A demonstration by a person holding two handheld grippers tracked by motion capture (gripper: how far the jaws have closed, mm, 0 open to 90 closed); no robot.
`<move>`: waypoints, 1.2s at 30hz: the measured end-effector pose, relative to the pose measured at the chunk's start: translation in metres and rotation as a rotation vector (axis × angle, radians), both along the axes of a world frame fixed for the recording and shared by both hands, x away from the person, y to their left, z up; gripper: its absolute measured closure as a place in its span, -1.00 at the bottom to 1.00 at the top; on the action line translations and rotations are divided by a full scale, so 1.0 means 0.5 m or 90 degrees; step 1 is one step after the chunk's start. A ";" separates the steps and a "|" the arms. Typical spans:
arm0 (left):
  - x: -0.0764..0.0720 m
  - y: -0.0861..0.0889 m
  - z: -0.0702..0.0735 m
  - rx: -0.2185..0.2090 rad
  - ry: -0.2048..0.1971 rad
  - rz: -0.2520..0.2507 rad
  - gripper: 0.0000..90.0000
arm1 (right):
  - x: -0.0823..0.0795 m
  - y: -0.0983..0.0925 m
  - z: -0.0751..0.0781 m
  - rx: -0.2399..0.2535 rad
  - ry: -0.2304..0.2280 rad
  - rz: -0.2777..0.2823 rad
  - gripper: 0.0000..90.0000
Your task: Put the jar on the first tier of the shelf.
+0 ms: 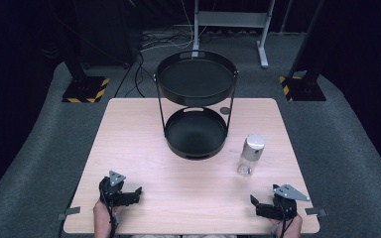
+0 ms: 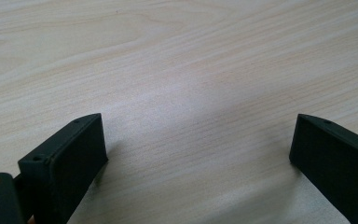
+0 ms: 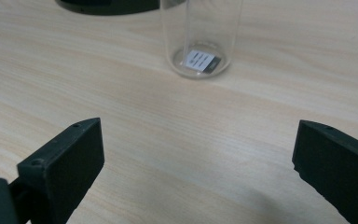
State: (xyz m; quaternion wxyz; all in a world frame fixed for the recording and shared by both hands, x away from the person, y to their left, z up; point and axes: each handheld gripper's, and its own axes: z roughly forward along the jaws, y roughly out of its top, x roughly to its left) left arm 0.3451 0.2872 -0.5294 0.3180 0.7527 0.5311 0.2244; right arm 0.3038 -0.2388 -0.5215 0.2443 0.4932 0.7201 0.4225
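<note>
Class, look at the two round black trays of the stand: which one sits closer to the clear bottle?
The lower tray, resting on the table. The clear bottle stands just to its right at the same level, while the upper tray is raised on the stand's rods, farther back.

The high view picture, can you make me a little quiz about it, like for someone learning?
1. True or false: the clear bottle lies in the lower tray of the black two-tier stand.
2. Which gripper is nearer the bottle? A. left gripper B. right gripper
3. Fill in: the right gripper's fingers are ____.

Key
1. False: it stands upright on the wooden table, right of the stand.
2. B: the right gripper view shows the bottle's base just ahead.
3. Open, with nothing between them.
</note>
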 end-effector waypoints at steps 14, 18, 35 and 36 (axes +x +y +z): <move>0.004 0.001 0.000 0.001 0.007 0.001 -0.97 | 0.004 -0.008 -0.002 0.025 0.008 0.011 -0.94; 0.013 0.001 0.000 0.001 0.010 -0.008 -1.00 | 0.005 -0.008 -0.002 0.026 0.010 0.011 -0.94; 0.007 -0.009 0.000 -0.002 0.010 0.039 -1.00 | 0.005 -0.005 -0.001 0.032 0.005 -0.001 -0.95; 0.007 -0.009 0.000 -0.002 0.010 0.039 -1.00 | 0.006 -0.004 -0.001 0.031 0.004 -0.001 -0.95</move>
